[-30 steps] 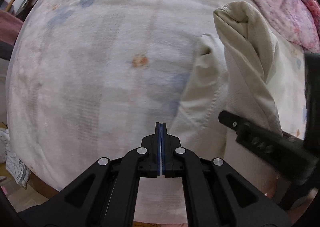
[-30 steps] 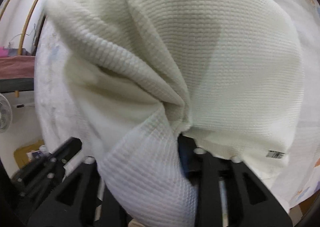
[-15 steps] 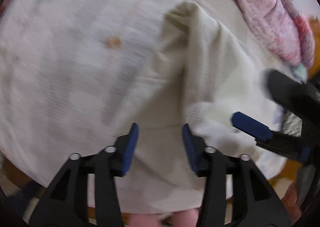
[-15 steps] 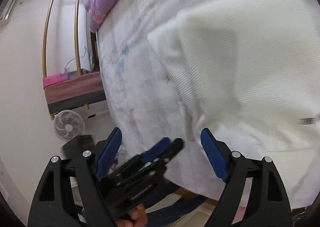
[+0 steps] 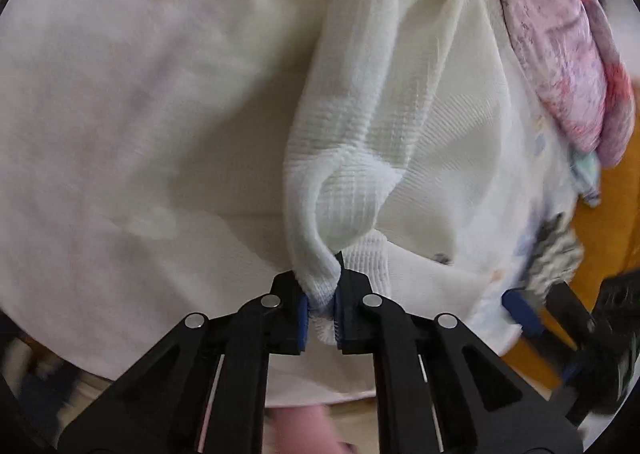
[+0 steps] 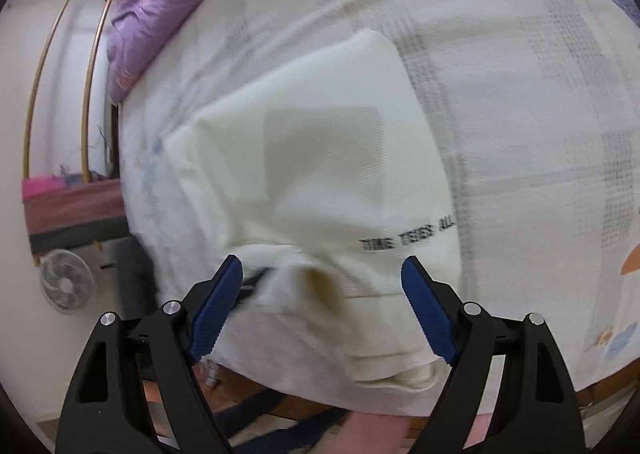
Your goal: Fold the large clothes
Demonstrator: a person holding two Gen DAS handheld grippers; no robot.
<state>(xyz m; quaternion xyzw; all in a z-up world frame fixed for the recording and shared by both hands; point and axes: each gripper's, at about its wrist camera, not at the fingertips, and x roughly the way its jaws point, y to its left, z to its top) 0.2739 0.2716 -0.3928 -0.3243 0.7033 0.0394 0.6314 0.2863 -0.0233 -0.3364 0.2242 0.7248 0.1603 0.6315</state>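
A cream waffle-knit garment [image 5: 384, 102] lies partly folded on the bed near its front edge. My left gripper [image 5: 320, 316] is shut on a bunched fold of the garment and lifts it into a ridge. In the right wrist view the garment [image 6: 340, 158] lies flat with black lettering near its hem. My right gripper [image 6: 322, 310] is open and empty, its blue pads [image 6: 426, 310] spread just above the garment's near edge. The right gripper also shows at the lower right of the left wrist view [image 5: 560, 318].
The bed sheet [image 6: 540, 94] is white with faint grey checks. A pink patterned quilt [image 5: 560, 38] lies at the right. A purple quilt [image 6: 160, 2] lies at the bed's far left. A fan [image 6: 66, 286] and a low bench [image 6: 72, 210] stand beside the bed.
My right gripper let go of the garment and opened wide. My left gripper opened, moved right onto the garment and shut on a fold of it.
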